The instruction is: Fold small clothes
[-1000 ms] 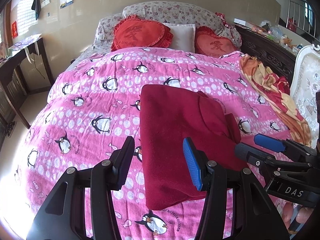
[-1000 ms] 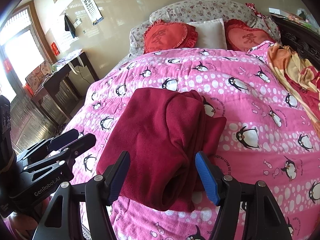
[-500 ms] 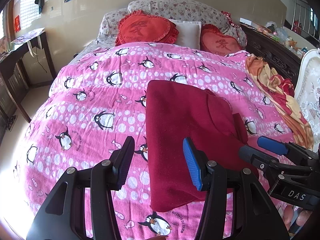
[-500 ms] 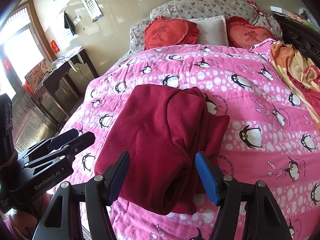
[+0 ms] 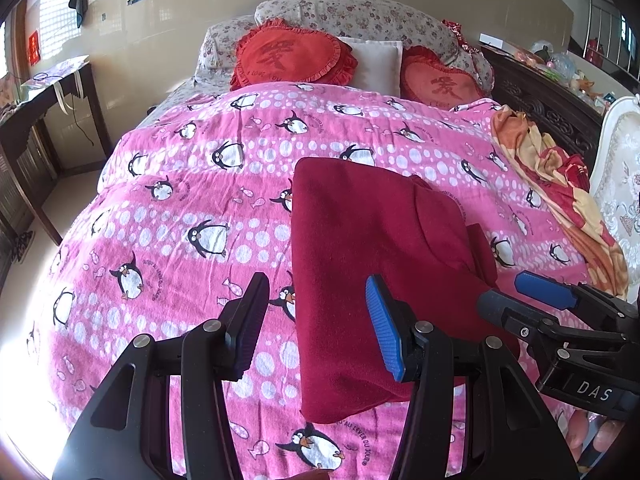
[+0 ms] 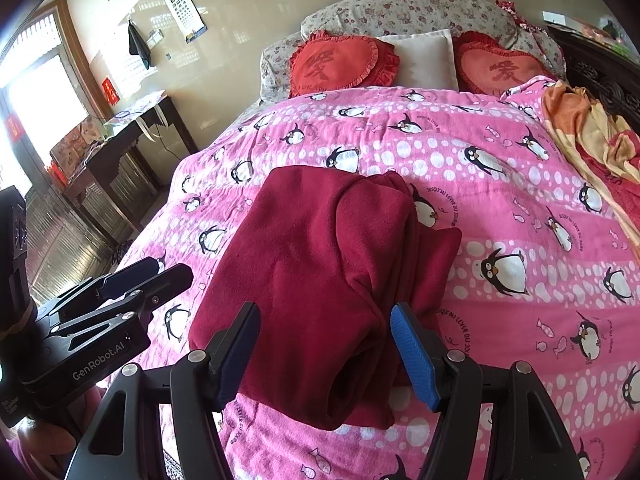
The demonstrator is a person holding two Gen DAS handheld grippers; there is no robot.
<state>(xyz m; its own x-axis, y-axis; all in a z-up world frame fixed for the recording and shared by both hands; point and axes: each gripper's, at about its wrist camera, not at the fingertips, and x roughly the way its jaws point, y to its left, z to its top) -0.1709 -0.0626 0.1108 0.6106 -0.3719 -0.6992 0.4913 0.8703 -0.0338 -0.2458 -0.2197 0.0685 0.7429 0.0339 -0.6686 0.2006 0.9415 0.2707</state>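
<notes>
Red garment: matt fleece-like cloth, soft short nap, folded thick.
Bedspread: pink terry-like cloth, matt, slightly rough pile, printed penguins.
Left gripper: matt black plastic arms, ribbed blue pads, shiny metal screw heads.
Right gripper: same matt black plastic, ribbed blue pads, bright metal screws.
Heart cushions: red cloth, frilled edges, upper centre.
Desk: dark wood, dull sheen, left of frame.
Wall: smooth, glossy, reflecting window light.
Orange cloth: thin, crumpled fabric, right edge.

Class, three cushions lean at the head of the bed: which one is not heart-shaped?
The plain white square cushion, wedged between the two red heart-shaped cushions that carry characters.
</notes>
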